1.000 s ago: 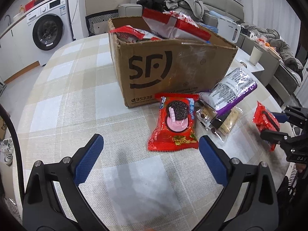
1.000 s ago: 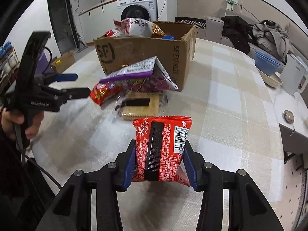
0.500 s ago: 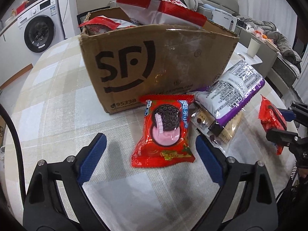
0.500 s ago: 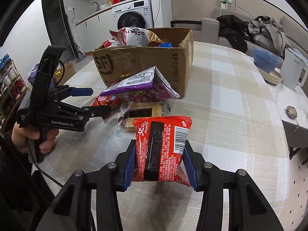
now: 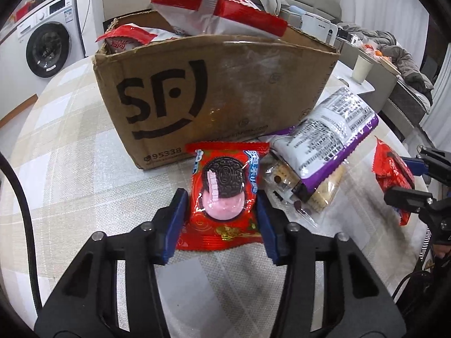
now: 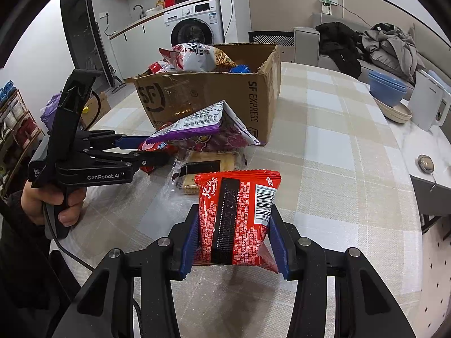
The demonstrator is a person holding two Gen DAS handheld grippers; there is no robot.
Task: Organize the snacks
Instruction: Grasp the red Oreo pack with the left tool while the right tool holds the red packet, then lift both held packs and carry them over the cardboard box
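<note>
A red cookie pack [image 5: 222, 194] with a dark sandwich cookie printed on it lies on the checked tablecloth in front of the cardboard box [image 5: 225, 84]. My left gripper [image 5: 221, 214] is closing around it, and its blue pads touch the pack's two sides. My right gripper [image 6: 234, 225] is shut on a red snack pack [image 6: 236, 214] with a barcode and holds it upright above the table. In the right wrist view a hand holds the left gripper [image 6: 155, 150] low by the box [image 6: 197, 93]. The box is heaped with snack bags.
A purple-and-white bag [image 5: 332, 129] leans on the box over a clear cracker pack [image 5: 318, 194]. A white cup [image 5: 362, 69] stands behind the box. Blue bowls [image 6: 387, 88] and a white appliance [image 6: 428, 104] sit at the table's far right. The table edge curves close on the right.
My left gripper has moved forward and down to the red cookie pack, and its jaws have come in from wide open to the pack's sides. The right gripper stays still with its pack.
</note>
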